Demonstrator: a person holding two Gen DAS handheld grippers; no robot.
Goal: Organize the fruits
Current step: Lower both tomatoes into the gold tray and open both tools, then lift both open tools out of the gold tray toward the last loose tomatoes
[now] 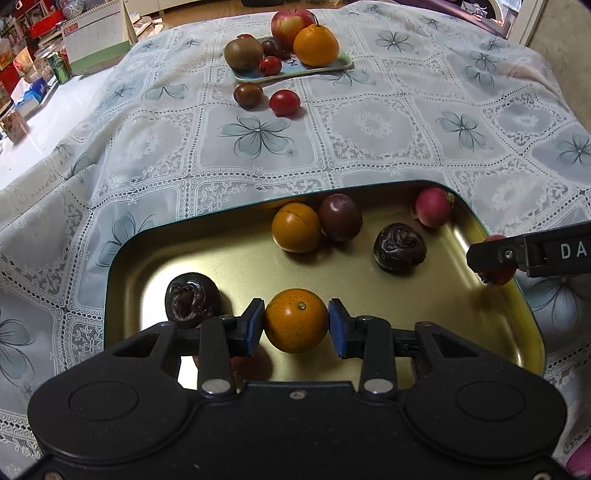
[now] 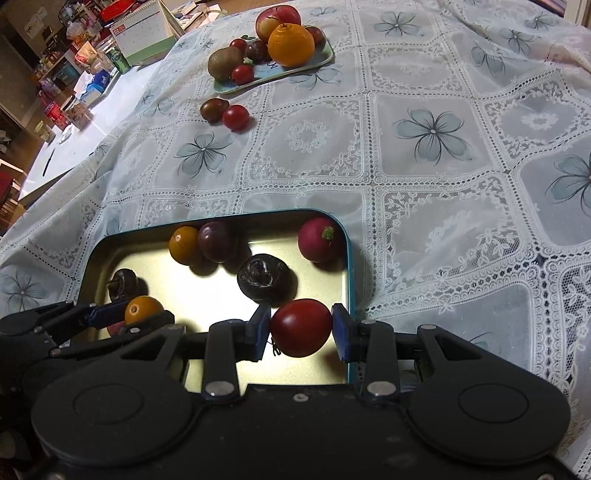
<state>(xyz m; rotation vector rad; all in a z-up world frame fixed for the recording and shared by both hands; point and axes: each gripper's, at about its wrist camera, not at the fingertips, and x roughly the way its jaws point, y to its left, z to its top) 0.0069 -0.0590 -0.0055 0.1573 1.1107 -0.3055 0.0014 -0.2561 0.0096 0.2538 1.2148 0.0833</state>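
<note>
My left gripper [image 1: 296, 321] is shut on a small orange fruit [image 1: 296, 320], held over the near part of the gold metal tray [image 1: 236, 266]. My right gripper [image 2: 301, 328] is shut on a red tomato [image 2: 301, 328] above the tray's right rim [image 2: 349, 280]; in the left wrist view it shows at the right edge [image 1: 495, 260]. In the tray lie another orange fruit [image 1: 295, 232], a purple plum [image 1: 340, 218], a pink radish [image 1: 434, 206] and two dark wrinkled fruits [image 1: 399, 249] [image 1: 192, 301].
A light blue plate [image 1: 295, 70] at the far side carries an apple [image 1: 291, 22], a large orange [image 1: 316, 46], a kiwi [image 1: 242, 53] and small tomatoes. A brown tomato [image 1: 248, 95] and a red tomato [image 1: 284, 102] lie on the lace tablecloth [image 1: 369, 125] before it. A calendar and clutter stand far left.
</note>
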